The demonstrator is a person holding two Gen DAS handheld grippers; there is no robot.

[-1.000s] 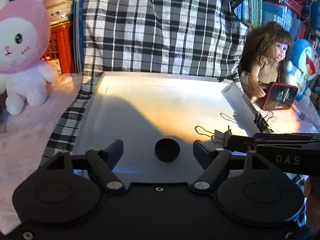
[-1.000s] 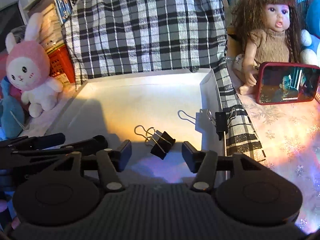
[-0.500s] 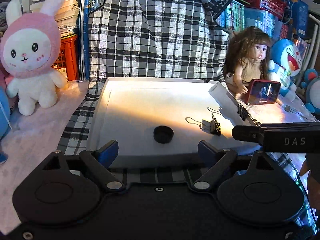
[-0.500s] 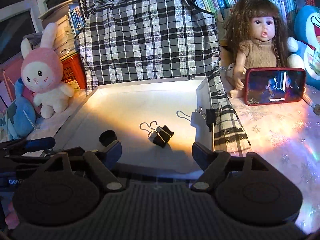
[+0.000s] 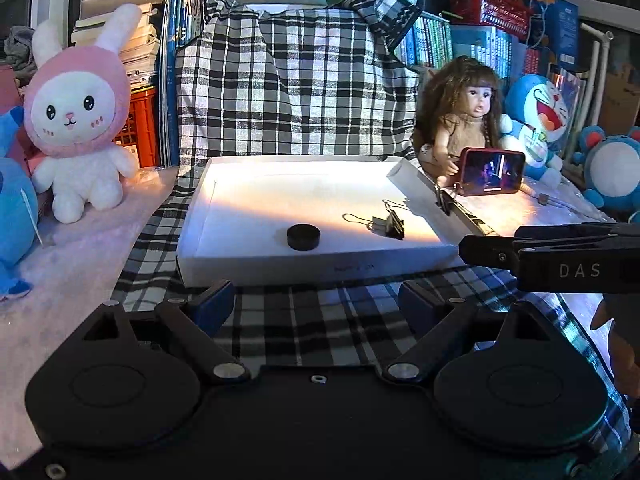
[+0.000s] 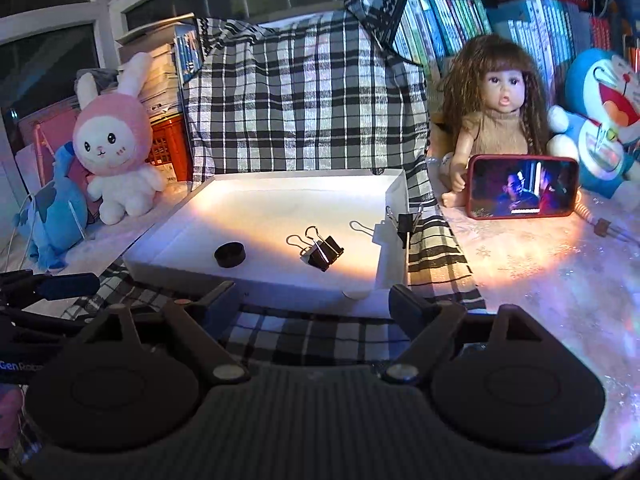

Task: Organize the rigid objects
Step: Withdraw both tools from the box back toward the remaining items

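left tool [image 5: 316, 304]: opening, empty | right tool [image 6: 312, 300]: opening, empty | black cap [image 5: 303, 237], binder clip [image 6: 322, 254]: inside white tray [image 5: 280, 270]

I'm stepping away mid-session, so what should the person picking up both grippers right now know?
Left gripper: jaws opening, nothing between them, short of the tray's near wall.
Right gripper: opening too, empty.
White tray: black cap near the front, loose binder clips right of it, apart.
Another clip sits on the tray's right wall.
Done: cap and clips lie in the tray.
Left: no other loose rigid item shows.
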